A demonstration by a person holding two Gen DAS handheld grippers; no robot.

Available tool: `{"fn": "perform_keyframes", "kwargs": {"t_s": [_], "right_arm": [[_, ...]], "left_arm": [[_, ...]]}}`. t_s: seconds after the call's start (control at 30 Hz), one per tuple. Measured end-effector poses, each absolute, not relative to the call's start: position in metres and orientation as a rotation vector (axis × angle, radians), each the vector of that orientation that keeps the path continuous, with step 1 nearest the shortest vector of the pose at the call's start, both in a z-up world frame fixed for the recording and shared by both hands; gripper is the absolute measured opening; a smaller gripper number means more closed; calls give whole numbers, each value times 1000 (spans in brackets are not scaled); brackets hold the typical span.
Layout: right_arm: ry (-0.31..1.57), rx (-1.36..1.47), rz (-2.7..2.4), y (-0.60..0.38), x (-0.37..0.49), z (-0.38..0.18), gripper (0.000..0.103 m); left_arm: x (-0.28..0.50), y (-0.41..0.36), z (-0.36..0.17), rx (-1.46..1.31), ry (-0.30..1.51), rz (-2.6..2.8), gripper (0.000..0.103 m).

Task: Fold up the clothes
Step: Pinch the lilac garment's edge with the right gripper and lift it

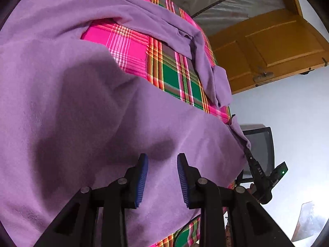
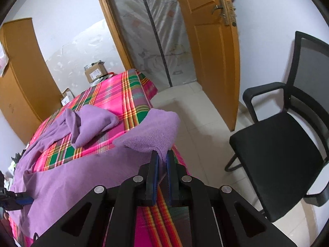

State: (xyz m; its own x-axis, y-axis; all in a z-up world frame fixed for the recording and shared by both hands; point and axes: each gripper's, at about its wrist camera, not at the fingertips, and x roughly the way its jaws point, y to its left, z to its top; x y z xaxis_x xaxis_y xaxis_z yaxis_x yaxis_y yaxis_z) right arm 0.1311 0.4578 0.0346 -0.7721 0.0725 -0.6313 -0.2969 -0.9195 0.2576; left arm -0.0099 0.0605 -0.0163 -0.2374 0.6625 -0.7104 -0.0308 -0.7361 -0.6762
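A purple fleece garment (image 1: 72,107) lies spread over a table with a pink and green plaid cloth (image 1: 170,76). My left gripper (image 1: 162,160) is open and empty, its blue pads just above the garment's body. My right gripper (image 2: 162,158) is shut on the purple garment's corner (image 2: 152,133) at the table's edge, lifting it slightly. A sleeve (image 2: 90,123) lies bunched further back on the cloth. The right gripper also shows in the left wrist view (image 1: 249,156), pinching the garment's edge. The left gripper's blue tip shows at the left edge of the right wrist view (image 2: 23,200).
A black mesh office chair (image 2: 287,144) stands right of the table on a tiled floor. An orange door (image 2: 213,47) stands open beside a plastic-curtained doorway (image 2: 152,30). Cardboard boxes (image 2: 95,72) sit behind the table. An orange cabinet (image 2: 22,78) is at the left.
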Motion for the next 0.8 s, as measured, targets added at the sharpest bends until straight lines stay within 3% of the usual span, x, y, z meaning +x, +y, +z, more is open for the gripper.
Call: {"fn": "perform_keyframes", "kwargs": {"t_s": [0.8], "right_arm": [[566,-947,2653,471,187,16,8]], "left_arm": [[1,85,-22,-1575,-735,1969,29]]}}
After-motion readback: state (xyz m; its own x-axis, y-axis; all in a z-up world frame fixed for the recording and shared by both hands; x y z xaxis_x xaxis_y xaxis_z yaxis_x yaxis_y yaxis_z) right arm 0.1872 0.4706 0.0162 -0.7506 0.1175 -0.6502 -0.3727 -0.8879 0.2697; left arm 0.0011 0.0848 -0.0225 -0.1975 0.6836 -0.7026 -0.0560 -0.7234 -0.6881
